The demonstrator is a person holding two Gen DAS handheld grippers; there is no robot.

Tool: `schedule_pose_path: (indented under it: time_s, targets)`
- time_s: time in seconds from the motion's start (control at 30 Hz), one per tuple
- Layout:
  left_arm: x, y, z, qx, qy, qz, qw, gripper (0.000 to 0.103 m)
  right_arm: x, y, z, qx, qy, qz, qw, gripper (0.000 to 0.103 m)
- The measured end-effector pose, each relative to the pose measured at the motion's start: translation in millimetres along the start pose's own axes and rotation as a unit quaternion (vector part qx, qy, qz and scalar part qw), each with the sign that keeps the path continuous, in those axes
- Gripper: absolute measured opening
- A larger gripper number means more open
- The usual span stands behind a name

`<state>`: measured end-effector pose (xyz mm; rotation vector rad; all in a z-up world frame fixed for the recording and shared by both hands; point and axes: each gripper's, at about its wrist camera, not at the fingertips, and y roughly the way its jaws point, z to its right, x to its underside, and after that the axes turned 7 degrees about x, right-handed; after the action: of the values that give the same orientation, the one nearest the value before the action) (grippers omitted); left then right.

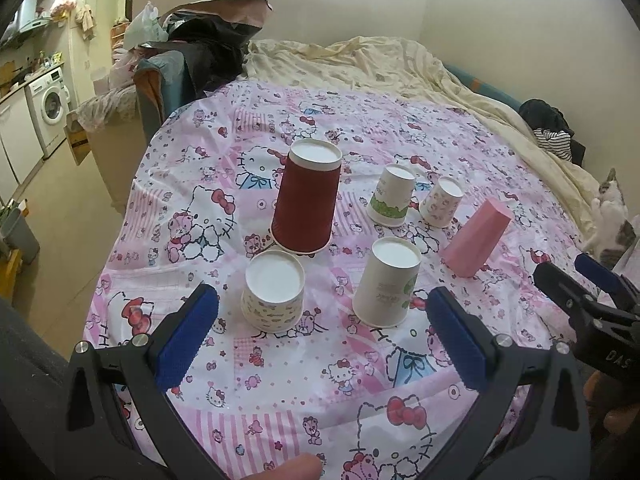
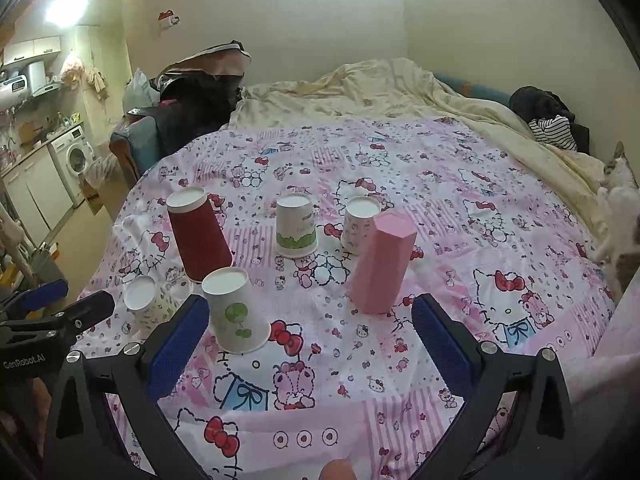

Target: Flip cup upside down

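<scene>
On left gripper (image 2: 60,304): "GenRobot.AI" | right gripper (image 1: 576,276): "DAS" | cups' print unreadable

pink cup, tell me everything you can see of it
The pink cup is a tall, faceted tumbler with flat sides, matte and plain, looking like plastic, with no print. It stands upside down, closed base up and wider mouth down on the Hello Kitty cloth. In both wrist views it appears tilted, which may be lens distortion. It sits at the right of the cup group, just in front of the small patterned cup, which it partly hides in the right wrist view; the left wrist view shows a gap between them. Neither gripper touches it.
</scene>
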<state>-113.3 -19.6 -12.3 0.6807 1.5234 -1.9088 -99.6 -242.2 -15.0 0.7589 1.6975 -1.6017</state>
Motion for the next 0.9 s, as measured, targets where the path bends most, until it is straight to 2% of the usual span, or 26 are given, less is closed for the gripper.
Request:
schedule_pose_path:
  time_s: [0.9]
  targets:
    - [-1.6,-6.6,3.6,0.002,0.013,0.008,0.9999,0.103,3.5,2.1,-1.5,0.001,-0.011,-0.002,1.0,0.103]
